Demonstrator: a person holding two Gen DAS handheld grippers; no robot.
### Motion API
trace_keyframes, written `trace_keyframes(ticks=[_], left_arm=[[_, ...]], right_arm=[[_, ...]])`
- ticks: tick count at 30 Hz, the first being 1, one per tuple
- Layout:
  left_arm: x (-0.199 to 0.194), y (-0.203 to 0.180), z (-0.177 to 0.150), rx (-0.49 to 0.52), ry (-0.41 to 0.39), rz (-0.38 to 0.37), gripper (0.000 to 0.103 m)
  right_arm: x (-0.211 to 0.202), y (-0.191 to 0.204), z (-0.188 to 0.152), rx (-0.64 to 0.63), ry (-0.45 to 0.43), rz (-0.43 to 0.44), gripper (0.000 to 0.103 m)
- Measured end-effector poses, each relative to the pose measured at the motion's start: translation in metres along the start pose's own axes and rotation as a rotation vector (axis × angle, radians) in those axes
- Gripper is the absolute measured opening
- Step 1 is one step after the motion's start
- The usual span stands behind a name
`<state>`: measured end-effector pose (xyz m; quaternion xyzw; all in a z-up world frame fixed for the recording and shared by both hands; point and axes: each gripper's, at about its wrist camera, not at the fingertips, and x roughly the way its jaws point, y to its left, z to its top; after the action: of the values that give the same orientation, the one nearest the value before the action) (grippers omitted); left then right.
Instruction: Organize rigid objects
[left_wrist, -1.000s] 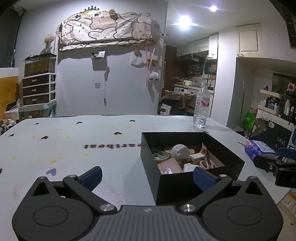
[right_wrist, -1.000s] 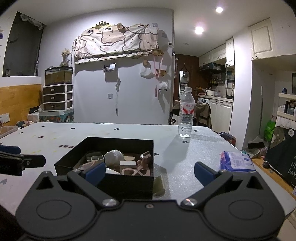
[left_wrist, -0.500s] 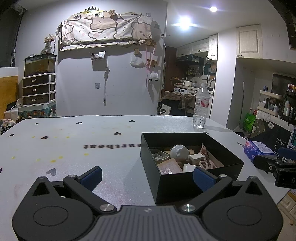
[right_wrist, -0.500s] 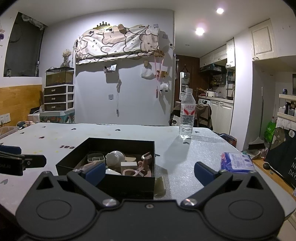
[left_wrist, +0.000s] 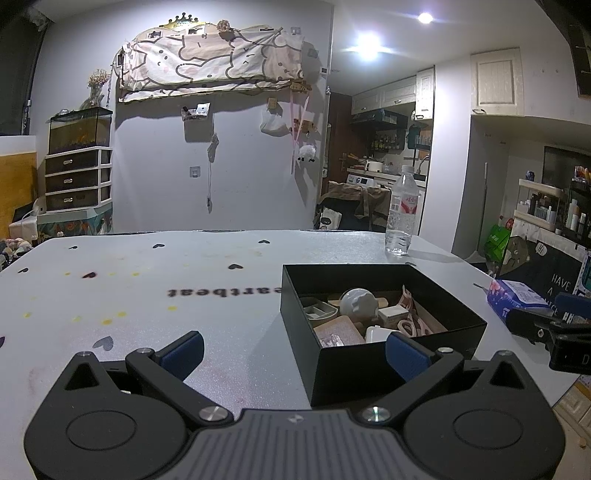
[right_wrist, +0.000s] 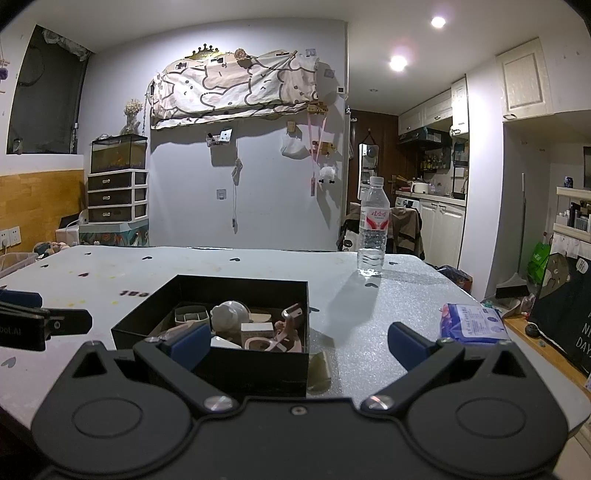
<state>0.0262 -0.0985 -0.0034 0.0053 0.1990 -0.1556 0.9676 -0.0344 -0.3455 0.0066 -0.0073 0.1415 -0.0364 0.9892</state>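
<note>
The black box (left_wrist: 380, 328) stands open on the tabletop (left_wrist: 184, 295), towards its near right part, and holds a mixed lot of small rigid items: a white round object (left_wrist: 357, 302), a grey divided tray (left_wrist: 318, 309), a small white carton (left_wrist: 392, 314), a pink looped piece (left_wrist: 406, 326) and several flat pieces, lying jumbled and partly overlapping rather than in rows. Outside the box, only a small olive-coloured flat item (right_wrist: 320, 366) shows on the tabletop, just beside its near right corner; what it is cannot be told. A water bottle (right_wrist: 373, 232) stands at the far side, and a blue tissue packet (right_wrist: 472, 325) lies near the right edge. The left gripper (left_wrist: 291, 354) and right gripper (right_wrist: 295, 343) both hover at the near edge, jaws wide and empty. Judgement: the scene fits either items gathered into the box with sorting done or nearly done, or a box awaiting emptying and arranging; the pictures do not settle which.
</note>
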Motion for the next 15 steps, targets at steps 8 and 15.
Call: trace_keyframes(ticks=[8,15], left_arm=[[-0.0026,-0.0009,0.0009,0.001,0.000,0.001,0.103],[-0.0025,-0.0009,0.0008,0.001,0.000,0.000,0.103]], right_arm=[[-0.0004,-0.0002,0.0004,0.002,-0.001,0.001,0.103],[-0.0006,-0.0001,0.0004,0.001,-0.002,0.000,0.103]])
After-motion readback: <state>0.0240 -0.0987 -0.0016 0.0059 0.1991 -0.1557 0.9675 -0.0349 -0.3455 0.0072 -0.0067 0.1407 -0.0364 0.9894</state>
